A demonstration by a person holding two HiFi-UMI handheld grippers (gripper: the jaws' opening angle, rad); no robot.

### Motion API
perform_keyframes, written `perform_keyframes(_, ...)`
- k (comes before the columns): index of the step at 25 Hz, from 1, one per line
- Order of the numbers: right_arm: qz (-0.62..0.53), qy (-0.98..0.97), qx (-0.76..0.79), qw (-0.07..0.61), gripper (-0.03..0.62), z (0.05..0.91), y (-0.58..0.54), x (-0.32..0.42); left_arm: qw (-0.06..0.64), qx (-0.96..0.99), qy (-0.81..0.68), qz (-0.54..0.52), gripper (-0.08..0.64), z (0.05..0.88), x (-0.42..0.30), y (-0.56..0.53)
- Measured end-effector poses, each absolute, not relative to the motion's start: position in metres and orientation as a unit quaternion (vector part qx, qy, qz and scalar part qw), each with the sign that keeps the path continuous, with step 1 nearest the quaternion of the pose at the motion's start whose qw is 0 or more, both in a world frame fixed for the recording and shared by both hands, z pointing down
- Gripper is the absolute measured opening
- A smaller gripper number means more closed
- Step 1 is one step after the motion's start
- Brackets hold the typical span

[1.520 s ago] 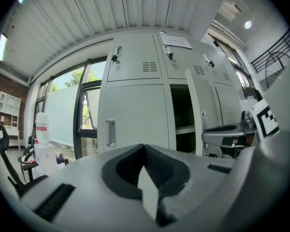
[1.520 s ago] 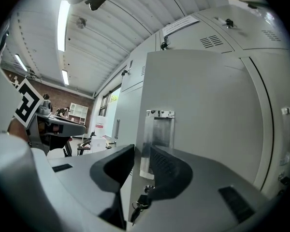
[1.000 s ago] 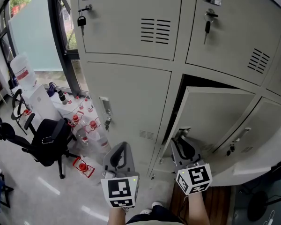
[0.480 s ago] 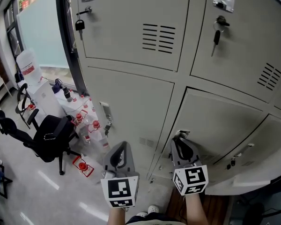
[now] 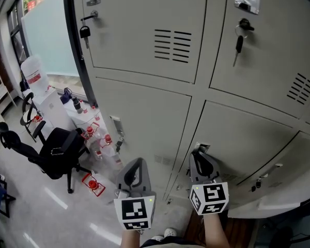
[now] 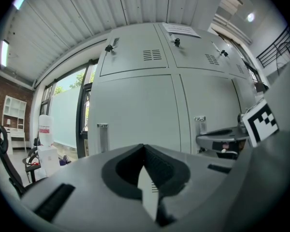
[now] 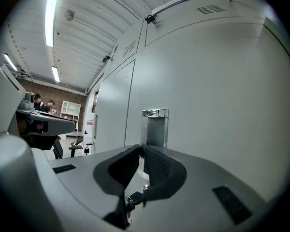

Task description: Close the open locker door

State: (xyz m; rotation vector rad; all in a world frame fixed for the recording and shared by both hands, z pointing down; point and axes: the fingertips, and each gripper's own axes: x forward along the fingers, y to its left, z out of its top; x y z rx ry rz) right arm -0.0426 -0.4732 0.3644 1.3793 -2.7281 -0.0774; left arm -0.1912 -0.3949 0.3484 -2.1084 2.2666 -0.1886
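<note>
The lower middle locker door [image 5: 243, 138] lies flush in its frame, grey like its neighbours. My right gripper [image 5: 200, 151] has its tips at that door's left edge, right by the metal handle plate [image 5: 201, 148]. In the right gripper view the handle plate [image 7: 154, 127] stands just beyond the tips. The jaws are closing, their tips meet, and nothing sits between them. My left gripper [image 5: 136, 164] hangs shut and empty in front of the lower left locker door [image 5: 144, 118]; the left gripper view shows that door's handle [image 6: 102, 137].
Keys hang in the upper lockers' locks [image 5: 84, 32] [image 5: 239, 43]. A black office chair [image 5: 57, 151], several small bottles [image 5: 93, 133] and a big water jug [image 5: 33, 76] crowd the floor at the left. Another locker's handle [image 5: 258, 182] is at the lower right.
The door stood ajar with a dark gap above it one second ago; it has swung in and now lies flush. My right gripper stayed at its handle edge, and the view shifted closer.
</note>
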Motion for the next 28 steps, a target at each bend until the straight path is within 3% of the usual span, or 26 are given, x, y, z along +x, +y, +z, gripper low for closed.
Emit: perform_keyframes(28, -0.043, -0.876, 0.481, 0.000, 0.075, 0.343, -0.449, -0.017, 0.022, -0.690, 0.721, -0.054, 0.000, 0.345, -0.181, -0.382)
